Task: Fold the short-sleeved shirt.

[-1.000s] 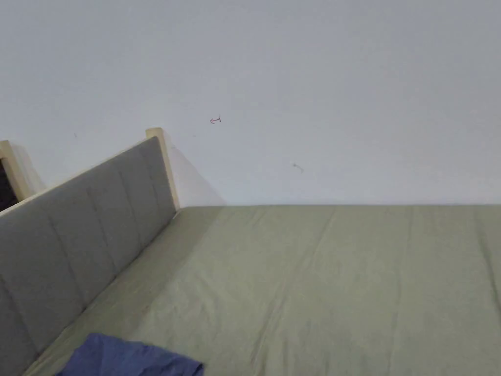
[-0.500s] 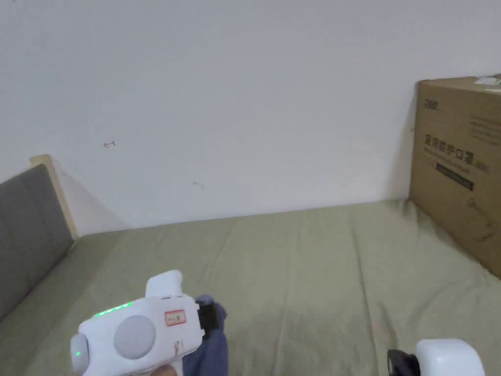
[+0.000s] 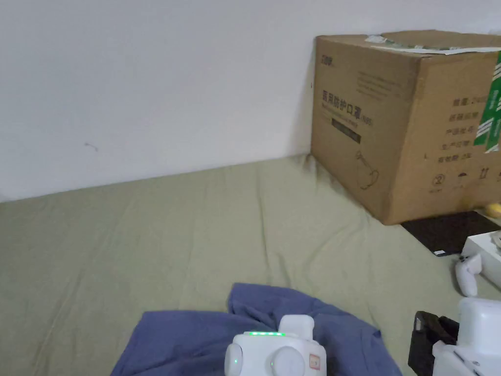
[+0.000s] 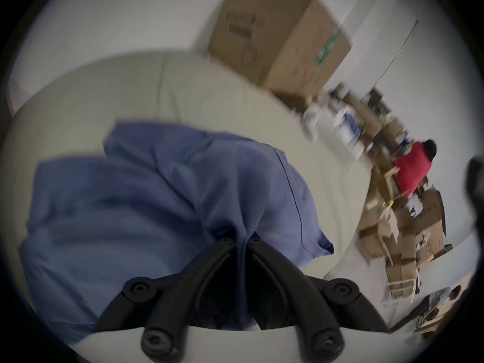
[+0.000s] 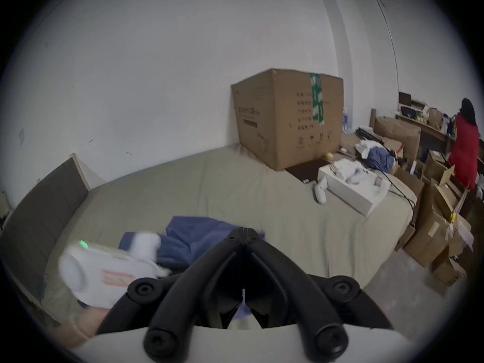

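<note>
Where blue shirt (image 4: 146,201) bunches, left claw (image 4: 239,241) clamped on it, right claw (image 5: 245,231) together, near cardboard box (image 5: 285,122).

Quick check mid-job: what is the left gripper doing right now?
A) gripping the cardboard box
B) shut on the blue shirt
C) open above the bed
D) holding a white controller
B: in the left gripper view, the left gripper has both jaws pinching a bunched fold of the blue shirt.

All three views look across the bed (image 3: 147,235) toward the cardboard box (image 5: 285,122).
</note>
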Motion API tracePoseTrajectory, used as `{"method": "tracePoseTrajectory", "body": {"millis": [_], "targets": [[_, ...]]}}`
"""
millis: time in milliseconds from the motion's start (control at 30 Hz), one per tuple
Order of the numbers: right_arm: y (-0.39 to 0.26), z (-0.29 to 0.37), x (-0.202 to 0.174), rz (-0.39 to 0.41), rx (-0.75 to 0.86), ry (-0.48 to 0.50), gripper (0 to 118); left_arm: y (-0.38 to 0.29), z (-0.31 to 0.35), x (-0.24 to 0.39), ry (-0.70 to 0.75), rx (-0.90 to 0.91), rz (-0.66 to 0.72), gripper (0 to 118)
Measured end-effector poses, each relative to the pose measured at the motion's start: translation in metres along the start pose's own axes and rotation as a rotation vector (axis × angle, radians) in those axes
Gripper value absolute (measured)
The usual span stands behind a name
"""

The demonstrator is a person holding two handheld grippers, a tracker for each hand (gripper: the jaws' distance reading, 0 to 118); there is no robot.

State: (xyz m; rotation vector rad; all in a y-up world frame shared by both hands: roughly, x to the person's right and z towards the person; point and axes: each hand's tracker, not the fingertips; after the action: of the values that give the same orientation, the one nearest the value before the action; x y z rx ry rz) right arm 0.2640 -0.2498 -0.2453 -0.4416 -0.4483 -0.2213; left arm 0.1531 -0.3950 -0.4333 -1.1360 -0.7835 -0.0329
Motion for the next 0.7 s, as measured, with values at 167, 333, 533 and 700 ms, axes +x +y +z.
{"method": "tracePoseTrajectory", "body": {"millis": [167, 333, 533, 700], "targets": [[-0.015, -0.008, 0.011, 0.003, -0.054, -0.036, 0, -0.025, -0.012, -0.003, -0.076, -0.046, -0.07, 71], [-0.017, -0.017, 0.006, -0.025, -0.088, -0.008, 0, -0.006, 0.048, -0.019, -0.108, 0.025, -0.052, 106], [-0.021, -0.022, -0.025, 0.07, -0.099, 0.054, 0, -0.004, 0.123, -0.081, 0.028, 0.22, 0.031, 106], [-0.032, -0.038, -0.053, 0.118, -0.145, 0.122, 0, -0.034, 0.131, -0.151, 0.165, 0.217, 0.229, 1]]}}
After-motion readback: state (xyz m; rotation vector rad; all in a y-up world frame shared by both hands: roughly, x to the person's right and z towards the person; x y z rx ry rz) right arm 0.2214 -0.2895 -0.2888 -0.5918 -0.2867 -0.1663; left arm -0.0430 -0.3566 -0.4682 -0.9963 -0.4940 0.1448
